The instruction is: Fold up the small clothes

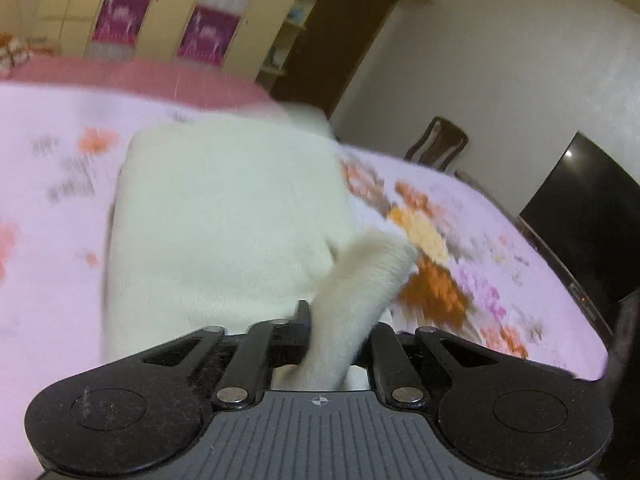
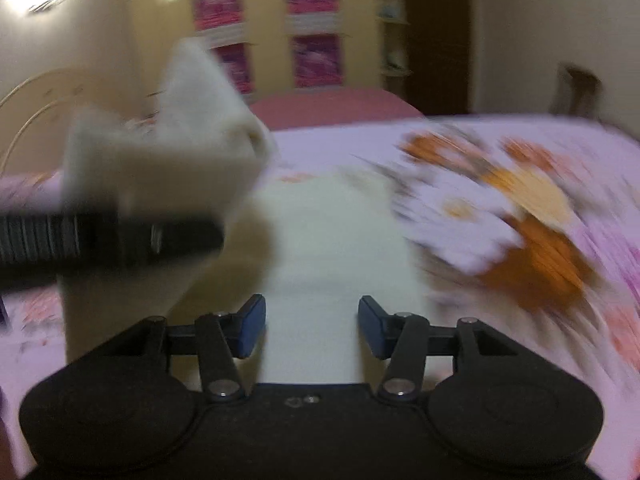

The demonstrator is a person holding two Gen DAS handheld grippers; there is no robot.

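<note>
- The white garment lies on a bed covered by a lilac bedspread printed with orange and pink flowers; both views are blurred.
- In the left wrist view, the left claw is clamped on a strip of the white garment, which passes up between its black fingers and bends toward the flowered print on the right.
- The main body of the garment spreads flat ahead of the left claw, with its far edge near the pink sheet at the head of the bed.
- In the right wrist view, the right claw has its blue-padded fingers apart, with nothing between them; it is just above a flat part of the garment.
- To its left, the left claw appears as a dark bar, with a bunch of the garment raised above the bed.
- Behind the bed stand a yellow wardrobe with pink panels, a chair and a dark television.
</note>
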